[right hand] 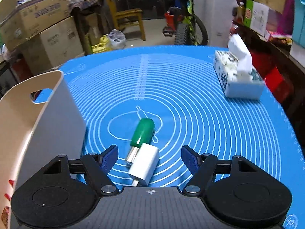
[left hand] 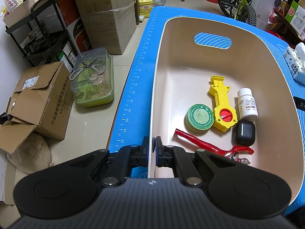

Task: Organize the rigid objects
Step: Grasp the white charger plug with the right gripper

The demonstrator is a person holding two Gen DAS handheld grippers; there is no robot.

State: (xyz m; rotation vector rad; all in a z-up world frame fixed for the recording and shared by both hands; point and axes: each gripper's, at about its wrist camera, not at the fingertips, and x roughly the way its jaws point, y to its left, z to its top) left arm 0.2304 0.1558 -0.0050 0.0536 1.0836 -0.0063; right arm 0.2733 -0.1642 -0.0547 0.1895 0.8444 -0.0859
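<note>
My left gripper [left hand: 153, 145] is shut on the near left rim of a beige bin [left hand: 160, 57] on the blue mat. In the bin lie a green ointment tin [left hand: 198, 118], a yellow tool with a red knob [left hand: 222, 105], a white pill bottle [left hand: 247, 104], a black case [left hand: 243, 133] and red-handled pliers [left hand: 209, 145]. My right gripper [right hand: 150, 160] is open and empty, its fingers on either side of a white charger plug [right hand: 145, 164]. A green-capped item [right hand: 143, 132] lies just beyond the plug. The bin's wall [right hand: 57, 118] stands at the left.
A tissue pack [right hand: 238, 74] sits at the far right of the blue mat [right hand: 209, 114]; it also shows in the left wrist view [left hand: 295, 64]. On the floor left of the table stand cardboard boxes [left hand: 42, 99], a clear container with scissors [left hand: 93, 78] and a black rack [left hand: 38, 30].
</note>
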